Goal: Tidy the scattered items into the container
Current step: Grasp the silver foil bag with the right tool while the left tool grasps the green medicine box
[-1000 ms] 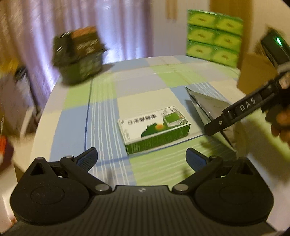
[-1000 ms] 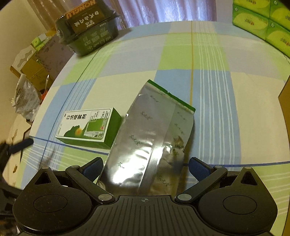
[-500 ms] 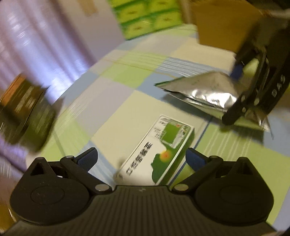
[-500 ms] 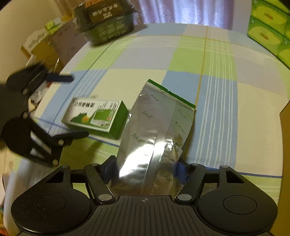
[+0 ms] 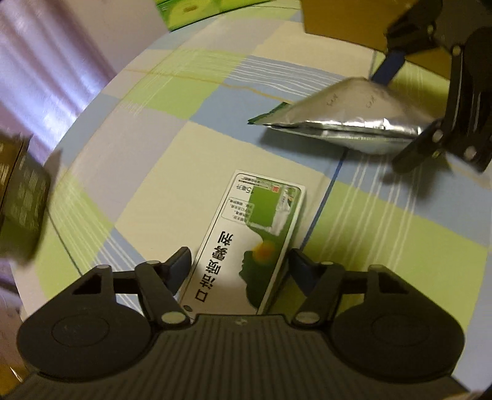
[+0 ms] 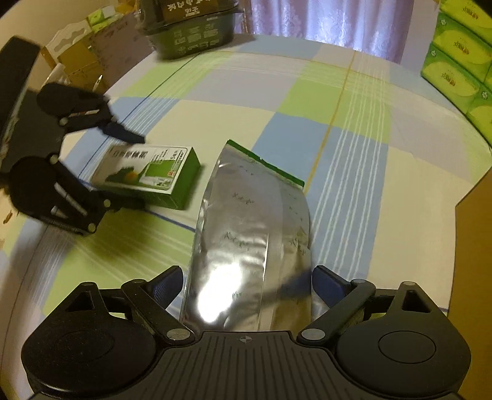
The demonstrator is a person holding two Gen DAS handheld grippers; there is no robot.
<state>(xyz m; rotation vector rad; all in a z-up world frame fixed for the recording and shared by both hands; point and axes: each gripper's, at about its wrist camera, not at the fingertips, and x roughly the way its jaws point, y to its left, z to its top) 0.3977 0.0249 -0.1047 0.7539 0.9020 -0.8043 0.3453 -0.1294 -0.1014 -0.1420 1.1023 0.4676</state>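
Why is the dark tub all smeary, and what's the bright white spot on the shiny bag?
Left wrist view: the tub is streaked by motion blur at the edge. Right wrist view: the spot is glare from a light on the foil bag; the green box is slightly blurred too.

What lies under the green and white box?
The green and white box rests flat on the checked tablecloth, between the left gripper's fingers. What the box covers cannot be seen.

A round tabletop (image 6: 353,129) under a checked green, blue and cream cloth fills the middle of both views. Pale purple curtains (image 6: 323,21) glow with backlight along the top edge. Cardboard boxes (image 6: 80,58) crowd the upper left beside a cream wall (image 5: 132,40).
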